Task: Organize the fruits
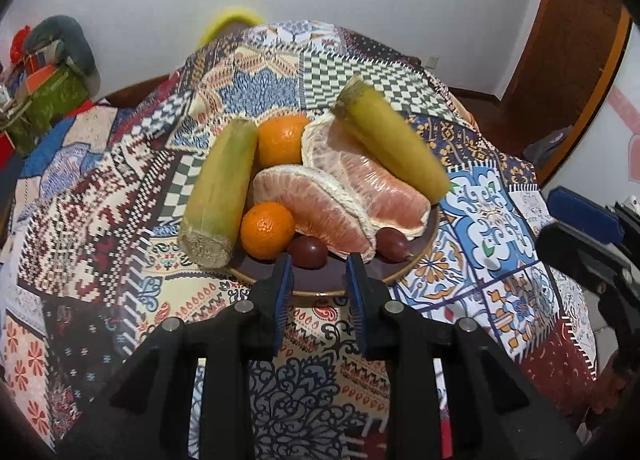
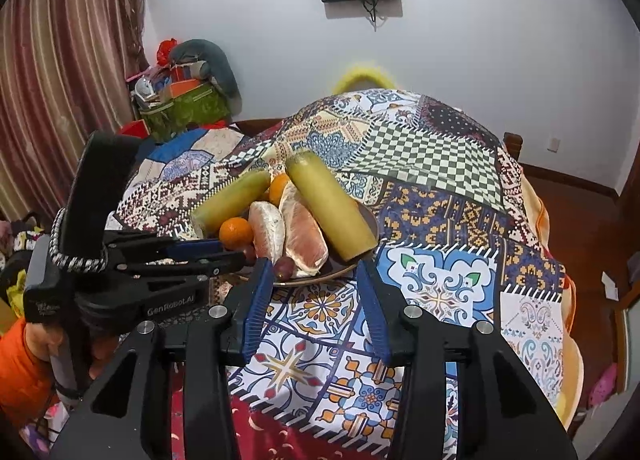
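A dark round plate [image 1: 332, 280] on the patchwork cloth holds the fruit. Two yellow-green cane pieces [image 1: 218, 188] [image 1: 394, 144] lean on the pile. Between them lie two oranges [image 1: 267, 230], two peeled pink pomelo wedges [image 1: 380, 188] and small dark purple fruits [image 1: 307, 252]. My left gripper [image 1: 320, 264] hovers at the plate's near rim, jaws drawn to a narrow gap and holding nothing. My right gripper [image 2: 316, 268] stands open just short of the plate [image 2: 320, 278], nothing between its pads. The left gripper [image 2: 232, 252] reaches in from the left in the right wrist view.
The patchwork cloth [image 2: 440, 292] covers the whole table and drops off at the right edge. A yellow chair back [image 2: 364, 74] rises behind the far side. A green box of clutter [image 2: 188, 108] stands at the back left near a curtain. An orange sleeve [image 2: 20, 364] shows at lower left.
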The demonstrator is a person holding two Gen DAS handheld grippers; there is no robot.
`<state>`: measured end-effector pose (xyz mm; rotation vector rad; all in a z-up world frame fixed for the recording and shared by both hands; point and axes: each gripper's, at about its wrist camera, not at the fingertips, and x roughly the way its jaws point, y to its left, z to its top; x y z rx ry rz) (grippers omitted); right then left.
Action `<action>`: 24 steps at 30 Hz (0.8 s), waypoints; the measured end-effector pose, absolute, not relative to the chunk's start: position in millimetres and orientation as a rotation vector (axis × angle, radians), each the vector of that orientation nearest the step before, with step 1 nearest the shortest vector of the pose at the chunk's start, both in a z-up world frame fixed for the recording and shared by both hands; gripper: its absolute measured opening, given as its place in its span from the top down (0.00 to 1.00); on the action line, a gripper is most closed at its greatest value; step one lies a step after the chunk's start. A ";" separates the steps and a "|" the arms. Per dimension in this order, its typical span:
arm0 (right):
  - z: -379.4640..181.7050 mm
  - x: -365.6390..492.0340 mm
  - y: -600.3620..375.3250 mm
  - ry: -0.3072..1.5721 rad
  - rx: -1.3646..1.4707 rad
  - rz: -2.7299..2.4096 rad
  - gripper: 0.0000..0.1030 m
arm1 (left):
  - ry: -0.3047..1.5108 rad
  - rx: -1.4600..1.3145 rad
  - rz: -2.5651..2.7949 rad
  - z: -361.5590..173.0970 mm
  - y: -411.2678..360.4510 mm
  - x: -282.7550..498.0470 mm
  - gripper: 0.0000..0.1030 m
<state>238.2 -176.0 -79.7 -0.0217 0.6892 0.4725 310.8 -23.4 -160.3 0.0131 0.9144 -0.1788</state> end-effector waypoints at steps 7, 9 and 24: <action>-50.5 219.2 -182.9 0.624 -0.005 0.460 0.61 | 0.777 0.015 -0.176 -113.1 -24.8 267.7 0.73; -39.0 210.0 -183.6 0.598 -0.008 0.459 0.61 | 0.722 0.020 -0.174 -94.0 -26.1 252.6 0.73; 46.7 119.1 -188.3 0.312 -0.008 0.439 0.50 | 0.374 0.002 -0.136 18.2 -19.0 137.2 0.72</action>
